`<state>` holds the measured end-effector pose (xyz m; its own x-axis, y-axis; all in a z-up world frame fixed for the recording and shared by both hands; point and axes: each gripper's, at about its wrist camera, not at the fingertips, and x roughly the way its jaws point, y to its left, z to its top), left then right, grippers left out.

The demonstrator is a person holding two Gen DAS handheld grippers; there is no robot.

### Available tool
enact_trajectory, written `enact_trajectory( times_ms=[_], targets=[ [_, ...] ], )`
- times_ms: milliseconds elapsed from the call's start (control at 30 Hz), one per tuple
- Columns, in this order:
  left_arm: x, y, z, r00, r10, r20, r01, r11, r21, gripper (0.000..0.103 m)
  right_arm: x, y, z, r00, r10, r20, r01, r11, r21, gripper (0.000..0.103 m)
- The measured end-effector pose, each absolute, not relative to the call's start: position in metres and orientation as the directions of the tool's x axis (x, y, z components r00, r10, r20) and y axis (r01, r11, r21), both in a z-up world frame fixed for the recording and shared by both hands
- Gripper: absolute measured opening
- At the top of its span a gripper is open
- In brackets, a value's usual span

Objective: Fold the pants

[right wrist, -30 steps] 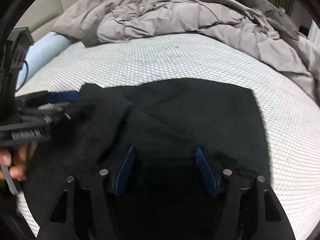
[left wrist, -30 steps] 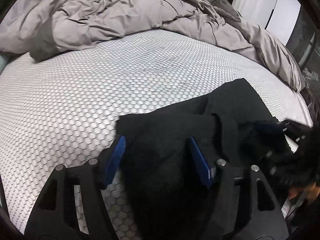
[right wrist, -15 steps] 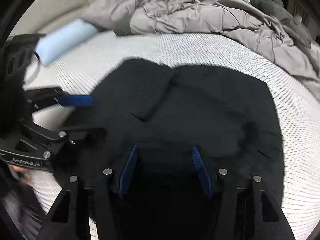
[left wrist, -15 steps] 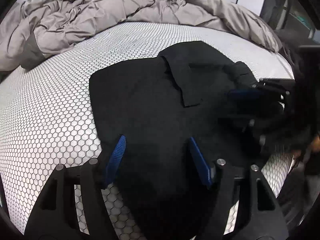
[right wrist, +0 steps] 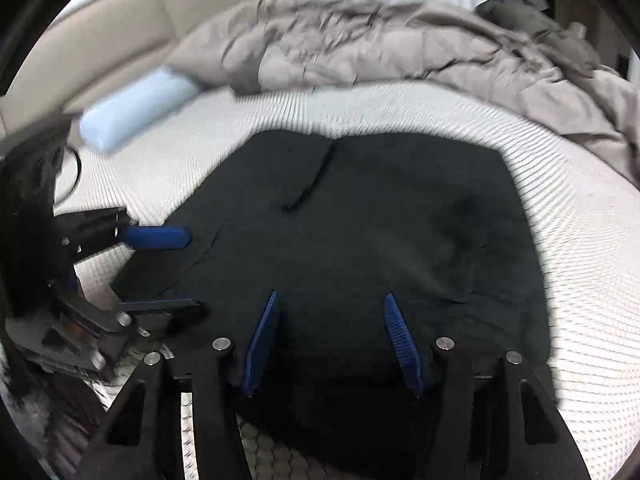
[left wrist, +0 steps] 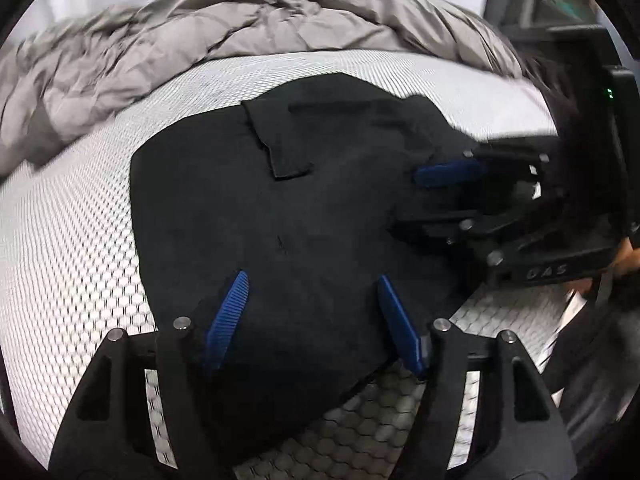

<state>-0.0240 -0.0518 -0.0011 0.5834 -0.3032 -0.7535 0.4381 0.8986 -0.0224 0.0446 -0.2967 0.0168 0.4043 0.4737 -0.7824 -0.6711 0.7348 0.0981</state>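
The black pants [left wrist: 280, 208] lie folded in a flat block on the white honeycomb mattress [left wrist: 72, 240], with a loose flap on top near the far edge. My left gripper [left wrist: 312, 278] hovers open over the near corner of the pants, nothing pinched between its blue pads. In the right wrist view the pants [right wrist: 380, 220] fill the middle, and my right gripper [right wrist: 331, 295] stands open over their near edge. Each gripper shows in the other's view: the right gripper [left wrist: 416, 200] at the pants' right side, the left gripper [right wrist: 194, 270] at their left corner.
A rumpled grey duvet [right wrist: 400, 40] is heaped along the far side of the mattress [right wrist: 580, 240]. A light blue bolster [right wrist: 136, 108] lies at the far left by a beige headboard [right wrist: 100, 40]. A hand [left wrist: 628, 256] holds the right gripper near the bed's edge.
Both views have swung and drawn back, so the whole folded pants now show, lying flatter than before. The right gripper's jaws have narrowed a little. The left jaws kept their width.
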Motion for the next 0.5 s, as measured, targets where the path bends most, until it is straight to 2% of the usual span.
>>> enact_trajectory(
  times_ms=[133,167,300,367,433,500],
  targets=[
    [-0.038,-0.043,0.008,0.598,-0.279,-0.752,0.427,0.904,0.004,0.065,0.033,-0.306,0.018,0.472,0.386,-0.793,-0.678,0.734,-0.046,0.054],
    [-0.046,-0.039,0.01,0.607,-0.272,-0.746,0.413,0.911,0.005,0.065,0.031,-0.317,0.022,0.484,0.381,-0.788,-0.671,0.74,-0.054,0.049],
    [-0.066,-0.027,0.034,0.653,-0.338,-0.678,0.413,0.909,-0.055,0.065,0.021,-0.344,0.046,0.527,0.428,-0.735,-0.649,0.76,-0.023,0.047],
    [-0.067,-0.038,0.034,0.64,-0.374,-0.671,0.448,0.891,-0.07,0.065,0.017,-0.343,0.053,0.494,0.503,-0.709,-0.673,0.737,0.054,0.051],
    [-0.064,-0.053,0.027,0.61,-0.369,-0.702,0.475,0.878,-0.049,0.065,0.014,-0.33,0.05,0.456,0.538,-0.709,-0.703,0.707,0.085,0.053],
    [-0.061,-0.064,0.012,0.585,-0.338,-0.737,0.479,0.878,-0.022,0.065,0.017,-0.31,0.032,0.427,0.513,-0.745,-0.721,0.69,0.062,0.053]
  ],
)
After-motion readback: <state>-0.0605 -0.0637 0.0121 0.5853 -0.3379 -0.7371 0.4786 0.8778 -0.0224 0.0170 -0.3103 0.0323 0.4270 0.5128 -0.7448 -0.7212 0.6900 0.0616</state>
